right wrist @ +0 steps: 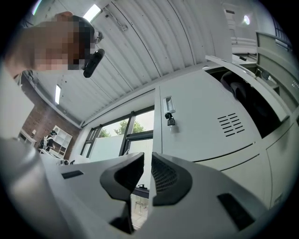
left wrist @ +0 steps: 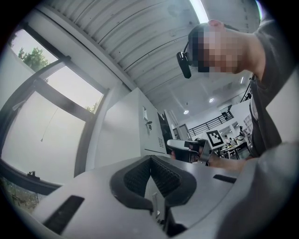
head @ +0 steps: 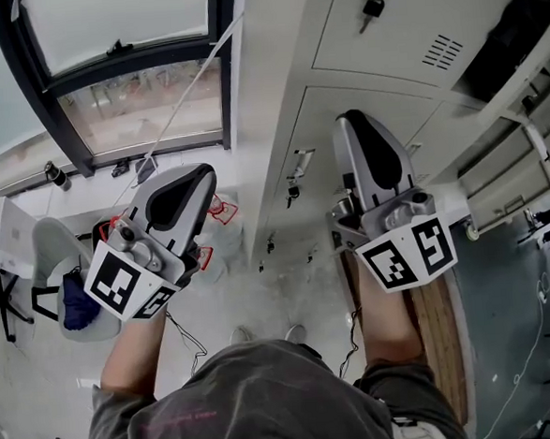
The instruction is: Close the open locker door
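A bank of pale grey lockers (head: 380, 113) fills the right of the head view. One locker stands open at the upper right, with a dark inside (head: 511, 33) (right wrist: 245, 95) and its door leaf (right wrist: 247, 77) swung outward. The shut door (right wrist: 205, 126) facing my right gripper has a keyed lock (right wrist: 169, 112) and vent slots (right wrist: 231, 123). My right gripper (head: 355, 122) (right wrist: 147, 161) points up at this locker front, its jaws a narrow gap apart with nothing between them. Further left, by the window, my left gripper (head: 202, 177) (left wrist: 148, 159) is shut and empty.
A dark-framed window (head: 126, 102) is left of the lockers. Below it stand a white chair (head: 56, 248) and red-and-white bags (head: 220, 208). Keys hang from lower locker doors (head: 296, 180). A wooden board (head: 437, 315) lies under my right arm. The locker side (left wrist: 135, 126) appears ahead in the left gripper view.
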Tool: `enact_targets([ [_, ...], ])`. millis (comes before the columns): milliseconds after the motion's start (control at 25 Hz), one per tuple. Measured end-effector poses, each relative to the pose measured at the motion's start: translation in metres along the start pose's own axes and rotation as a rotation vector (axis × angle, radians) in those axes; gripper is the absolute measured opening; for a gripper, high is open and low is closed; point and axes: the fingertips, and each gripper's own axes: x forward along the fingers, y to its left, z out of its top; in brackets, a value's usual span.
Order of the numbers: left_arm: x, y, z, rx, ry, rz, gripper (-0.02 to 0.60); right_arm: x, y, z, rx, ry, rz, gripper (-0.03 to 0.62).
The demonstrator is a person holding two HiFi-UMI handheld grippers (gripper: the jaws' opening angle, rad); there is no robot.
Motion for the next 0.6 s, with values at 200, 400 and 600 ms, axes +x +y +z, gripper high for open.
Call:
enact_targets([
  [200,-0.008,-0.008,-0.001,-0.022,0.002,-0.051,0.015,-0.021,0.012,-0.008,0.003,0.024,-0.044,0.055],
  [400,-0.010,-0.019,-0.004,-0.055,-0.002,-0.107,0.015,-0.043,0.022,-0.014,-0.003,0.054,-0.086,0.055],
  [600,-0.004,-0.034,-0.005,-0.082,-0.009,-0.149,0.015,-0.061,0.026,-0.012,-0.011,0.075,-0.114,0.055],
])
